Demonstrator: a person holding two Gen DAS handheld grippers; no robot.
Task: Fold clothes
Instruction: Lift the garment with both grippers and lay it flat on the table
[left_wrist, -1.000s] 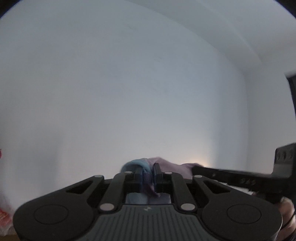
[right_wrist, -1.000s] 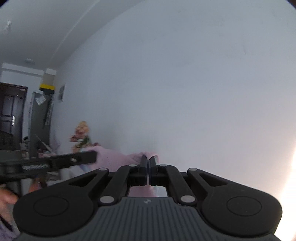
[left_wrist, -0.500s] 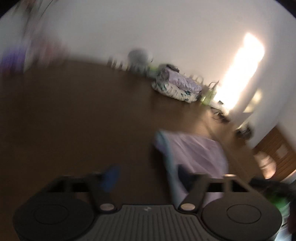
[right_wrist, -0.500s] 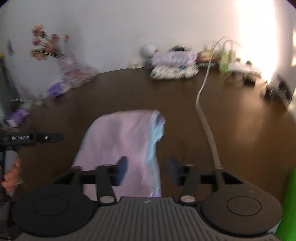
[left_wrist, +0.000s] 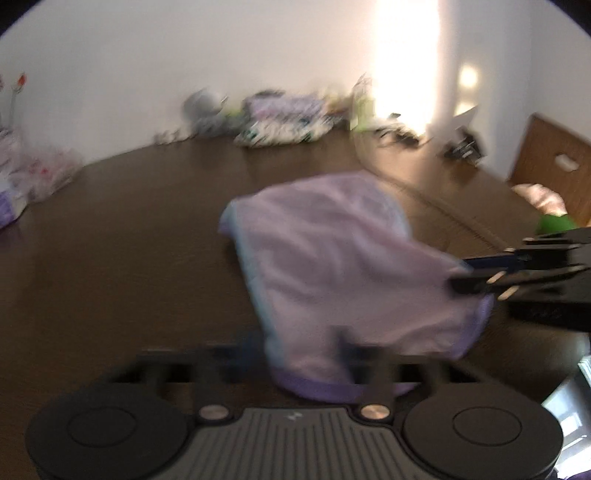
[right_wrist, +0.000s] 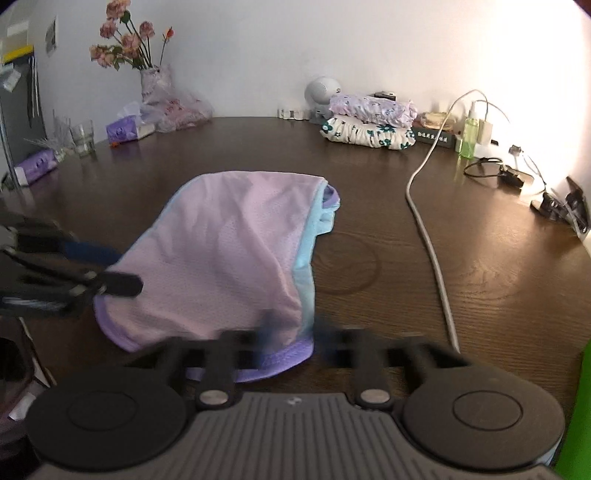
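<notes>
We find the left gripper (left_wrist: 299, 343) with its jaws just closed in; its fingers are smeared by motion, and the purple hem of the garment (left_wrist: 332, 258) sits between them. We read it as clenched on that hem, though the blur keeps us from seeing how much cloth is caught. The right gripper (right_wrist: 295, 328) is in the same condition, jaws just closed in over the near hem where the pale blue edge meets it.

The garment, lilac mesh, lies spread on the dark wooden table (left_wrist: 110, 258), its far end flat and its near end gathered at the two grippers.

Risks, in our judgement:
- A shallow bite on thin mesh may slip once the hem is lifted for the fold.
- One jaw may have caught a single layer only, leaving the underside behind and spoiling the fold.
- Uneven pull between the two hands would skew the fold line.
- The white cable (right_wrist: 428, 236) runs near the garment's right side and could be snagged by a wide sweep.
</notes>
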